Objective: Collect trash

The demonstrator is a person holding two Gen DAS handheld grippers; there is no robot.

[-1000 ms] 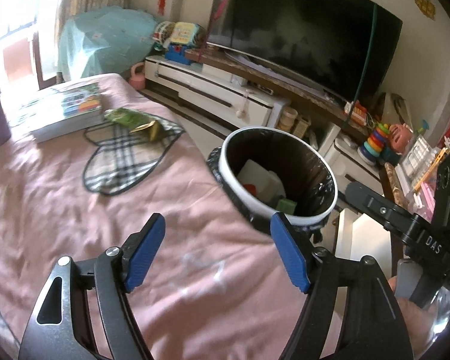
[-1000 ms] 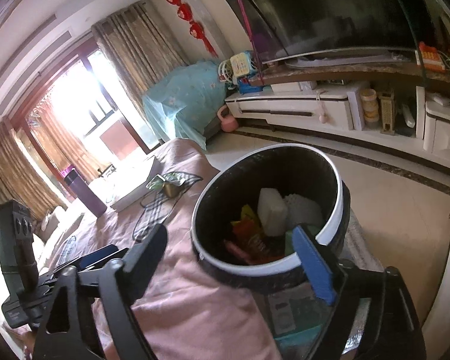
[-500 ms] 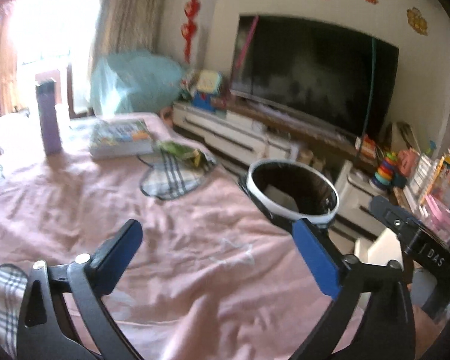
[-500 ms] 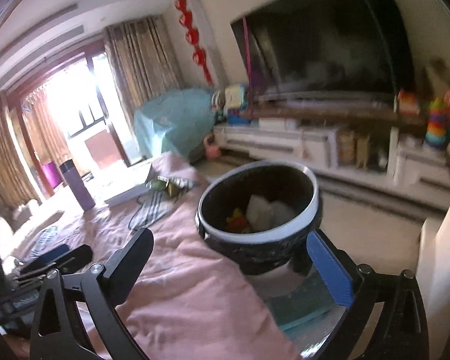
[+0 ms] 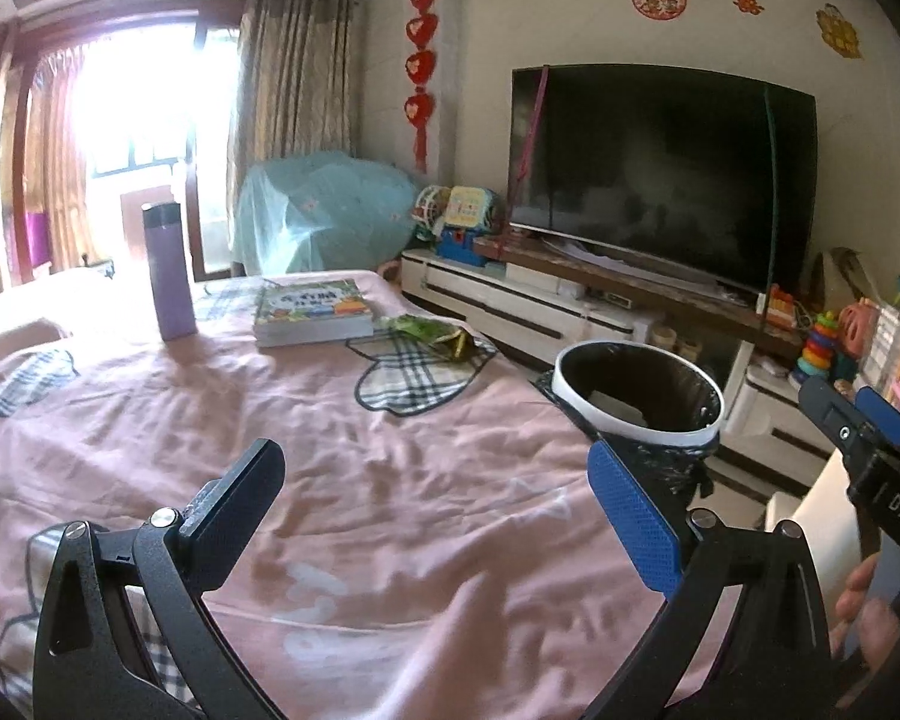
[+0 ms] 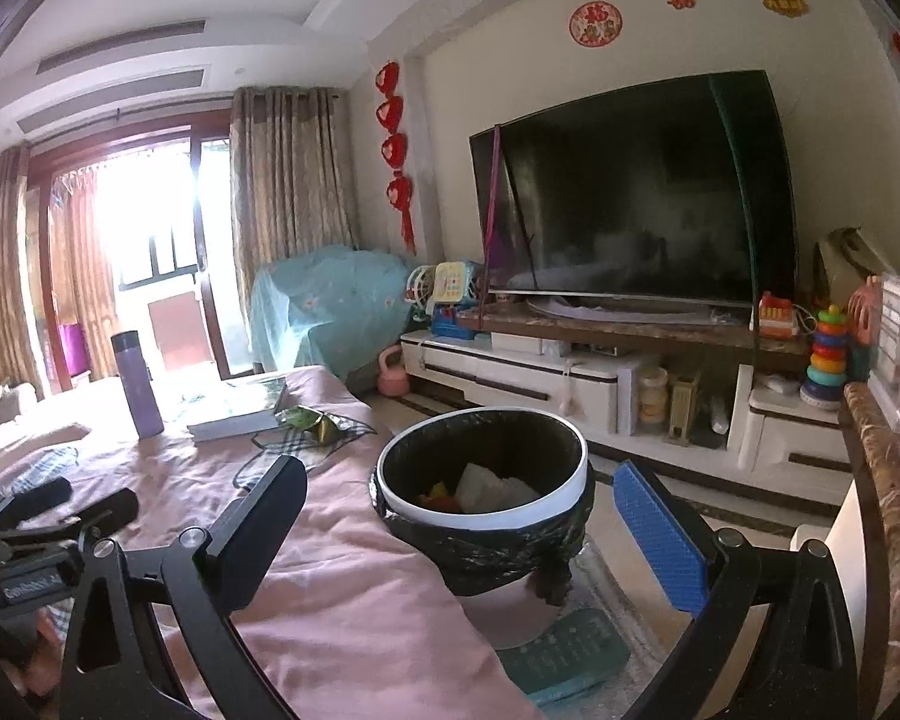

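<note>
Both grippers, left gripper (image 5: 438,498) and right gripper (image 6: 462,510), wide and empty: between pickups; next, reaching beyond trash bin (image 5: 636,396) for green wrapper (image 5: 432,333).

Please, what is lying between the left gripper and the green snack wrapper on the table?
In the left wrist view, only wrinkled pink tablecloth and the checked cloth under the wrapper lie ahead of the open left gripper.
</note>
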